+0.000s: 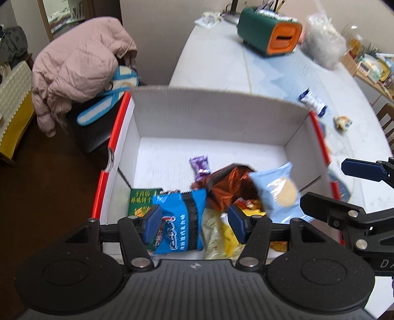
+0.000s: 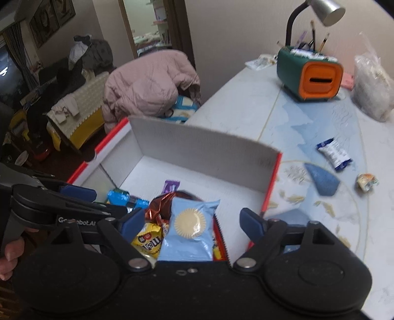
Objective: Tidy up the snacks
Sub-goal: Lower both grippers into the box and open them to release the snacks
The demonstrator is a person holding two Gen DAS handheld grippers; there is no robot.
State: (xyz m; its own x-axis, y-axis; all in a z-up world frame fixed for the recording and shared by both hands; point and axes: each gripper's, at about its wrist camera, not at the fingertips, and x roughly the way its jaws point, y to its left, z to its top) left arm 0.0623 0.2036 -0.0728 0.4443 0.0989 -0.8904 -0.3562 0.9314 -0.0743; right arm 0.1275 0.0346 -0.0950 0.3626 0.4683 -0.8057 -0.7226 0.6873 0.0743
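A white cardboard box (image 1: pixel 216 108) with red edges holds several snack packets: a bright blue packet (image 1: pixel 181 221), a green one (image 1: pixel 140 200), a purple candy (image 1: pixel 200 167), a brown foil bag (image 1: pixel 226 183) and a light blue biscuit packet (image 1: pixel 278 189). My left gripper (image 1: pixel 194 222) is open above the box's near end, empty. My right gripper (image 2: pixel 194 222) is open over the box (image 2: pixel 197 145), with the light blue biscuit packet (image 2: pixel 190 229) loose between its fingers and a yellow M&M's bag (image 2: pixel 147 240) beside it. Two snacks lie on the table: a blue-white packet (image 2: pixel 333 153) and a small wrapped snack (image 2: pixel 367 182).
The box sits at the near left end of a pale table (image 2: pixel 246 105). A green and orange organiser (image 2: pixel 310 73), a desk lamp (image 2: pixel 325 9) and a clear plastic bag (image 2: pixel 371 86) stand at the far end. A chair with a pink jacket (image 2: pixel 147 83) stands left of the table.
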